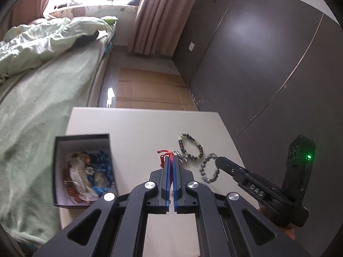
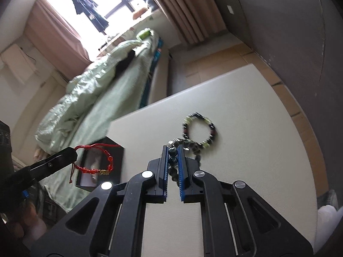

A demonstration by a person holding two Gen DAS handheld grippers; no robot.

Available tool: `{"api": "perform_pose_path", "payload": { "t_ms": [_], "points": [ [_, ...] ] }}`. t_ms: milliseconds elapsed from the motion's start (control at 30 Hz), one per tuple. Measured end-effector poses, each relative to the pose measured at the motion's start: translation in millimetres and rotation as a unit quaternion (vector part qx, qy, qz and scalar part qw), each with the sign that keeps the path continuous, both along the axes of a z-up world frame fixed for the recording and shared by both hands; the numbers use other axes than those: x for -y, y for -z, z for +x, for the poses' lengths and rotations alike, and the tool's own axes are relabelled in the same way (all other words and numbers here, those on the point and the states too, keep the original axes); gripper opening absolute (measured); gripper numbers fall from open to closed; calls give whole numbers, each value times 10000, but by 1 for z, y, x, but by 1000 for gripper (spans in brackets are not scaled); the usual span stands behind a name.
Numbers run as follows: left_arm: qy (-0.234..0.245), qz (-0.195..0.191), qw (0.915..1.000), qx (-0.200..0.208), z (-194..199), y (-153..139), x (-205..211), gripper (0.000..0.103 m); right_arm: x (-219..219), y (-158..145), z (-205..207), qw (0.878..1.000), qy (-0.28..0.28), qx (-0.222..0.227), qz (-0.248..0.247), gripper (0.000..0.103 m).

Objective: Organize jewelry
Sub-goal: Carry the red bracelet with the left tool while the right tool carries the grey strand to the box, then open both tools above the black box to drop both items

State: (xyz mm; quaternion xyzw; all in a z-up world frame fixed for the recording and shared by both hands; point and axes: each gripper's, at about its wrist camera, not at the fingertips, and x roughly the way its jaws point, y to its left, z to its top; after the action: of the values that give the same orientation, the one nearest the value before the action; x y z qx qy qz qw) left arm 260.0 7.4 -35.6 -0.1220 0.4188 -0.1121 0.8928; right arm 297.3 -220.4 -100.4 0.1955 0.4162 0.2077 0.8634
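the left claw (image 1: 171, 160), low centre of its frame, is clamped on a red cord bracelet with red beads (image 2: 94, 162). the right claw (image 2: 172, 152) pinches a dark-beaded bracelet (image 2: 173, 160). both tilt downward above the white surface (image 1: 139, 128). step in hand: carrying pieces; next likely calls for release over the open black jewelry box (image 1: 82, 138), lower left.

Ahead of the left tool (image 1: 171, 160), the bench (image 1: 139, 124) lies bare to its far edge. To its left stands the open box (image 1: 82, 138), walls raised, with the bed (image 1: 42, 98) beyond. To its right the black-and-green bracelet (image 1: 190, 148) lies flat, and the right tool (image 1: 216, 161) blocks that side.
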Motion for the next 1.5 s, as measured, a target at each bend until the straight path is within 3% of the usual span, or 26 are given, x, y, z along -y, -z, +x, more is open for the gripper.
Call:
{"api": "perform_pose_path", "payload": {
  "t_ms": [267, 600, 667, 733, 800, 1500],
  "points": [
    [-337, 107, 9993, 138, -10, -13, -40, 0, -20, -24, -12, 9969, -298, 505, 532, 9],
    [-731, 244, 9970, -117, -13, 6, -83, 1, -66, -28, -18, 9937, -700, 579, 652, 9],
    [-836, 329, 9957, -235, -12, 12, -89, 8, -75, -30, -20, 9925, -797, 625, 678, 9],
    [-958, 240, 9949, -224, -16, 16, -98, 30, -82, -33, -23, 9913, -883, 680, 703, 9],
    [-1088, 206, 9937, -148, -22, 16, -108, 43, -92, -36, -25, 9894, -999, 756, 729, 9],
    [-1573, 165, 9873, -159, -67, 16, -164, 51, -175, -35, -26, 9751, -1903, 610, 960, 9]
  ]
}}
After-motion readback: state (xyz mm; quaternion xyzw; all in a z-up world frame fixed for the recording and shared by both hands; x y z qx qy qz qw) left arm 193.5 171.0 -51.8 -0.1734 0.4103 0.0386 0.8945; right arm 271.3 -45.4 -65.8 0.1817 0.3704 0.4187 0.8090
